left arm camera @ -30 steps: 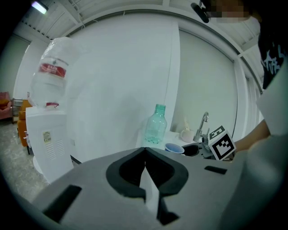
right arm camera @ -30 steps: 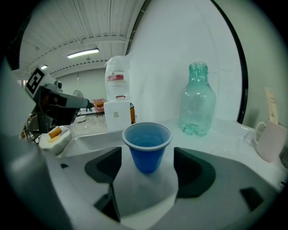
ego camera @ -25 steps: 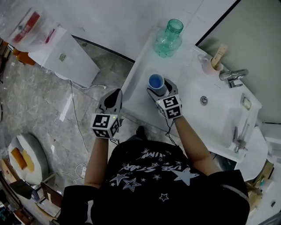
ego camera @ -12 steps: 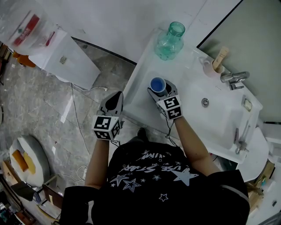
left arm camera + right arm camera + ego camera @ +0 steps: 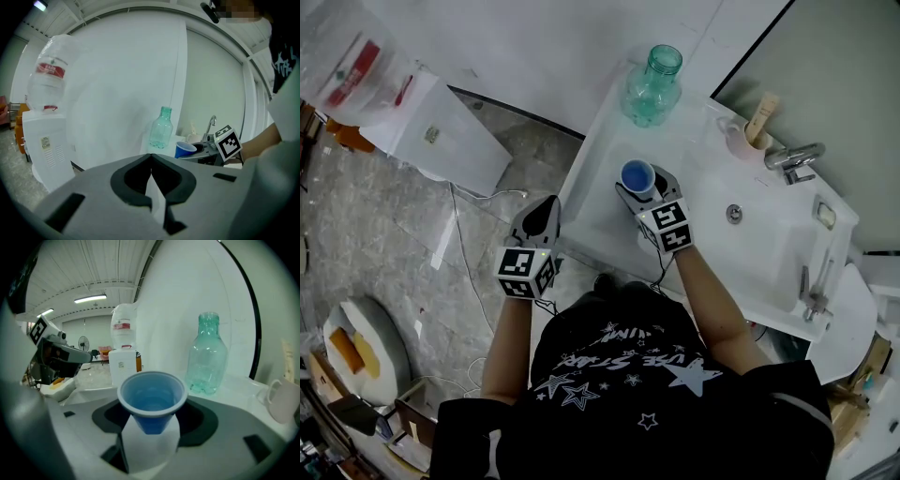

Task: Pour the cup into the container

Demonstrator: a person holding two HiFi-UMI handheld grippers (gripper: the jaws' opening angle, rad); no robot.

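Right claw [image 5: 642,190]: jaws have just been closing round cup [image 5: 151,404]; part open, pads not clearly pressing yet.
Cup: upright on counter [image 5: 598,155], near bottle [image 5: 652,84], person's side.
Left claw [image 5: 151,161]: closed, empty, well apart from bottle.
Meaning: grasp nearly made; lift and pour still to do.

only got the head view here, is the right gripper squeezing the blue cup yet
Observer: Not yet. The right gripper view shows the blue cup between the jaws of the right gripper, which have just been closing, with white counter visible on both sides of it.
Operator: left gripper carrying anything
Observer: No. The left gripper view shows the jaws of the left gripper together, with nothing between them.
Operator: cup tilted at all
Observer: Seen from the side in the right gripper view, it stands upright.
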